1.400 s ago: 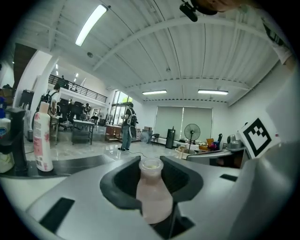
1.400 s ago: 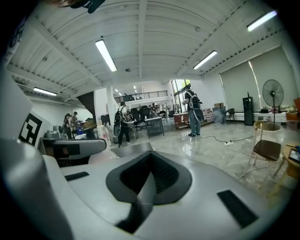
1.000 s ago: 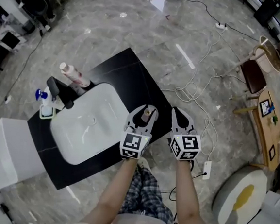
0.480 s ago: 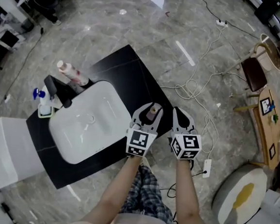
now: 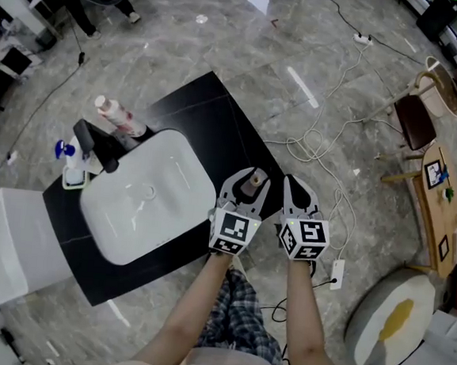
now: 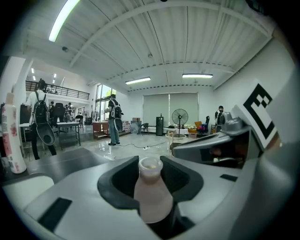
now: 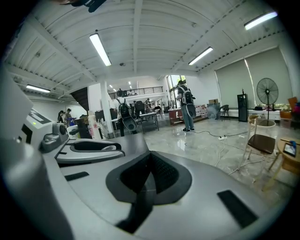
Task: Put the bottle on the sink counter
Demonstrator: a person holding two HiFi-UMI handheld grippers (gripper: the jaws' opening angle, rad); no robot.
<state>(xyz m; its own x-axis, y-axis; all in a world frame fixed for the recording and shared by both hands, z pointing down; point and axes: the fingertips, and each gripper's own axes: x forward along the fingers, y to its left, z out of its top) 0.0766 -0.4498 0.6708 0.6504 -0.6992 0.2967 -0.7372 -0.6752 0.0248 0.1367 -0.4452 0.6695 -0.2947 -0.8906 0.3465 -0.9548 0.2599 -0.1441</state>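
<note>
While the person stands at the near right corner of the black rectangular table [image 5: 211, 113], the left tongs [image 5: 251, 176] [image 6: 151, 174] grip a small pale pink bottle with a cream cap [image 5: 250, 185] [image 6: 151, 197]. The jaws stand partway apart, and their dark pads press on the bottle's body from both sides. The bottle is upright, with its cap rising above the pads. In the head view it is over the table's near right edge, just beside the white oval basin [image 5: 191, 169] set into the top. Whether its base touches the table cannot be told.

The right tongs [image 5: 296, 188] [image 7: 149, 158] are just beside the left pair, on its right. Their jaws are closed together with nothing between them. They hang past the table's corner, over the grey marble floor [image 5: 248, 44].

At the far end of the basin stands a black faucet [image 5: 96, 146]. A tall white and pink bottle [image 5: 119, 120] [image 6: 13, 140] is behind it, and a blue-topped spray bottle [image 5: 66, 154] is to its left. White cables [image 5: 319, 146] lie across the floor to the right of the table. The left gripper view shows a standing fan [image 6: 179, 117] and people far off in the hall.
</note>
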